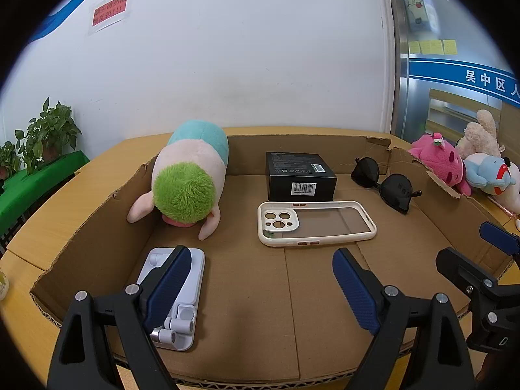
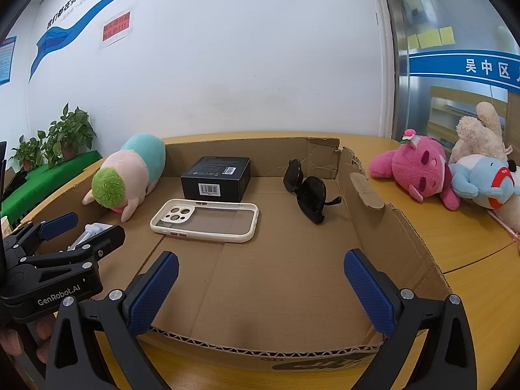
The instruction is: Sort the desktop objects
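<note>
Left gripper (image 1: 261,287): jaws wide apart, nothing between, over near edge of cardboard tray (image 1: 97,224). Right gripper (image 2: 261,287): jaws spread, empty, same near edge. White folding stand (image 1: 177,295): flat on tray floor, near left, partly behind left finger. Cream phone case (image 1: 317,224): mid-tray. Black box (image 1: 300,175): just behind case. Sunglasses (image 1: 385,183): far right, inside tray. Green-haired plush (image 1: 190,175): far left corner. Pink plush (image 2: 419,169), blue plush (image 2: 481,178): on table, outside tray, right.

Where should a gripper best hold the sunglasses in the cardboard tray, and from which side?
Probably at the bridge between the two lenses of the sunglasses, coming from above. They rest on their rims, the lenses are broad and smooth, and the bridge is the narrow part.
</note>
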The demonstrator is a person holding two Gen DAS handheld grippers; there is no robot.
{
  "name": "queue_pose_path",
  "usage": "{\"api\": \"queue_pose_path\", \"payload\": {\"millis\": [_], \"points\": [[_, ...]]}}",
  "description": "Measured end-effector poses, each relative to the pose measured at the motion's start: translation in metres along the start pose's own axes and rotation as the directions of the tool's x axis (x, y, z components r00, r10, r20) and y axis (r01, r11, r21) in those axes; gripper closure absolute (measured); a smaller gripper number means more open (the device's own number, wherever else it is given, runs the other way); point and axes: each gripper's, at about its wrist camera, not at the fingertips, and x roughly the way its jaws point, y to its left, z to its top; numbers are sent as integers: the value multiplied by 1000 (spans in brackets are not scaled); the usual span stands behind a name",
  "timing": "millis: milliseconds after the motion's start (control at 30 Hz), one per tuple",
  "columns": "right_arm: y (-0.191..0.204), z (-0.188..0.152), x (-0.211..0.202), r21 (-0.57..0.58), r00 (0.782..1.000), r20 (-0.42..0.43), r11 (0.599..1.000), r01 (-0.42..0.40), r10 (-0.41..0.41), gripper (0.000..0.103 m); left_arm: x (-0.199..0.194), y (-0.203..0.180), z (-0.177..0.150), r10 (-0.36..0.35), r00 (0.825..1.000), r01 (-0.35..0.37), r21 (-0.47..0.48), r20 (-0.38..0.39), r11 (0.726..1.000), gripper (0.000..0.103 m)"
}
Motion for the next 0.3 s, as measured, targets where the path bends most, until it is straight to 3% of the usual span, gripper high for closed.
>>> {"api": "queue_pose_path", "payload": {"millis": [300], "points": [[0,0,0,0,1000,-1,1000,0,0,0,0,0,0,1,1000,-1,-1,-2,1000,14]]}}
